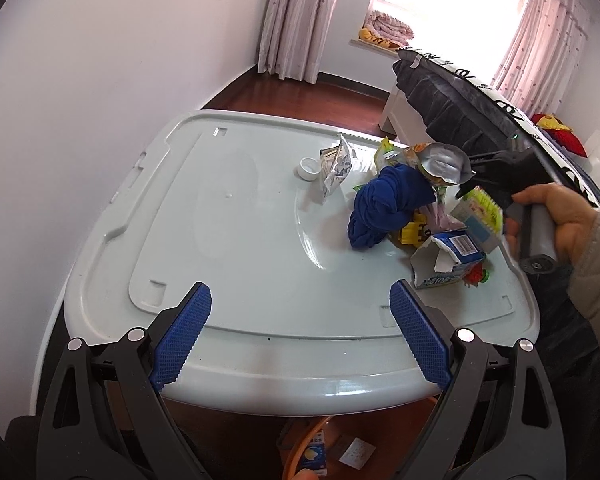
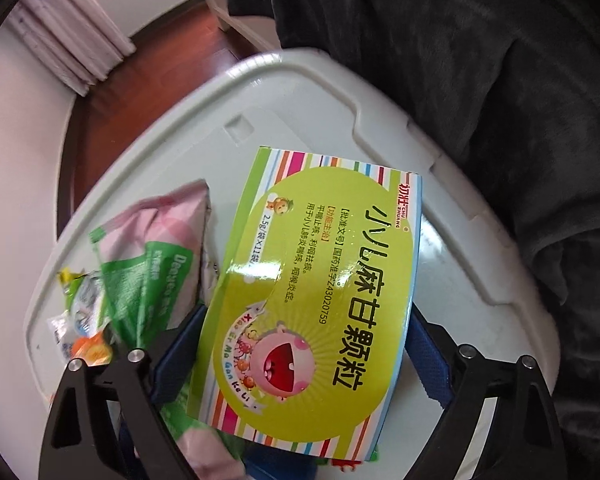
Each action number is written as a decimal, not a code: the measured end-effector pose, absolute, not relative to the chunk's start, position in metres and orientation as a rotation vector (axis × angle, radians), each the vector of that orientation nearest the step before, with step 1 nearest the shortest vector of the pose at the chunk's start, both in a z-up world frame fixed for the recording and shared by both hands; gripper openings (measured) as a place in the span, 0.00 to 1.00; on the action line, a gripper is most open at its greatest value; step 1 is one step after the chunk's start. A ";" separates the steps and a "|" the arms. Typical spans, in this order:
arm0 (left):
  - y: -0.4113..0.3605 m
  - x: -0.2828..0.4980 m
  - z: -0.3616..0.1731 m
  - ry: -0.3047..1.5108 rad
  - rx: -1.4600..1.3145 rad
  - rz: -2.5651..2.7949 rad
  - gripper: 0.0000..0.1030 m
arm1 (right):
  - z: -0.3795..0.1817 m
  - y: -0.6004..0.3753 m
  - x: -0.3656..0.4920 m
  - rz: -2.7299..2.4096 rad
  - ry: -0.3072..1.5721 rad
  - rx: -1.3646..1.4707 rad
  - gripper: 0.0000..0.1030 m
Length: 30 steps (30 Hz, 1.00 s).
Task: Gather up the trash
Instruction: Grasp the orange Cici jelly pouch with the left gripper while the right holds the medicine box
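A: Right gripper (image 2: 300, 360) status?

B: Jaws closed onto a green medicine box (image 2: 316, 300) with striped edges; blue pads press both long sides, and the box fills the gap and sticks out forward. In the left wrist view the box (image 1: 480, 208) looks lifted off the lid, though it's blurred there, so I'm not certain.

A: Left gripper (image 1: 300, 332)?

B: Jaws spread wide, holding nothing, over the near edge of the pale grey bin lid (image 1: 228, 240).

A: Other trash?

B: It's clustered on the lid's far right: blue cloth (image 1: 384, 208), foil snack bag (image 1: 440, 164), torn tissue box (image 1: 448, 256), silver wrapper (image 1: 336, 168), white cap (image 1: 310, 168). A pink-green pack (image 2: 152, 248) lies just left of the held box.
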<state>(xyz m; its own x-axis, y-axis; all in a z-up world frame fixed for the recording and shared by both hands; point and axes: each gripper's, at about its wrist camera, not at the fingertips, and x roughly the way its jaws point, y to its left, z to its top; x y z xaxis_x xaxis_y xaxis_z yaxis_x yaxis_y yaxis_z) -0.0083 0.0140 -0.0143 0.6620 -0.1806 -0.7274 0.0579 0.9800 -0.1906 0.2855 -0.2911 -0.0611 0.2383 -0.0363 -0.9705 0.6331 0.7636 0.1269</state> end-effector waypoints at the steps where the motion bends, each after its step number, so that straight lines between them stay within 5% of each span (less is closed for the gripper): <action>1: 0.012 -0.009 -0.014 0.835 -0.148 -0.133 0.86 | -0.053 -0.292 0.280 -0.481 1.237 0.563 0.87; 11: -0.032 0.000 0.004 0.773 -0.020 -0.148 0.86 | 0.015 -0.278 0.205 -0.261 1.075 0.469 0.87; 19: -0.085 0.042 0.036 0.691 0.061 -0.229 0.86 | 0.016 -0.277 0.140 -0.188 1.020 0.412 0.87; 30: -0.137 0.157 0.038 0.947 0.076 -0.382 0.84 | -0.010 -0.298 0.122 -0.159 1.011 0.468 0.87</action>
<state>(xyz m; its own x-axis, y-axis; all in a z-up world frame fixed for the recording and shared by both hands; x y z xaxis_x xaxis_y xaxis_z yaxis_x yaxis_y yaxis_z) 0.1565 -0.1368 0.0383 0.5224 -0.2858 -0.8034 0.3518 0.9305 -0.1022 0.1220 -0.2985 -0.0104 0.5293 0.0850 -0.8441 0.3402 0.8902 0.3030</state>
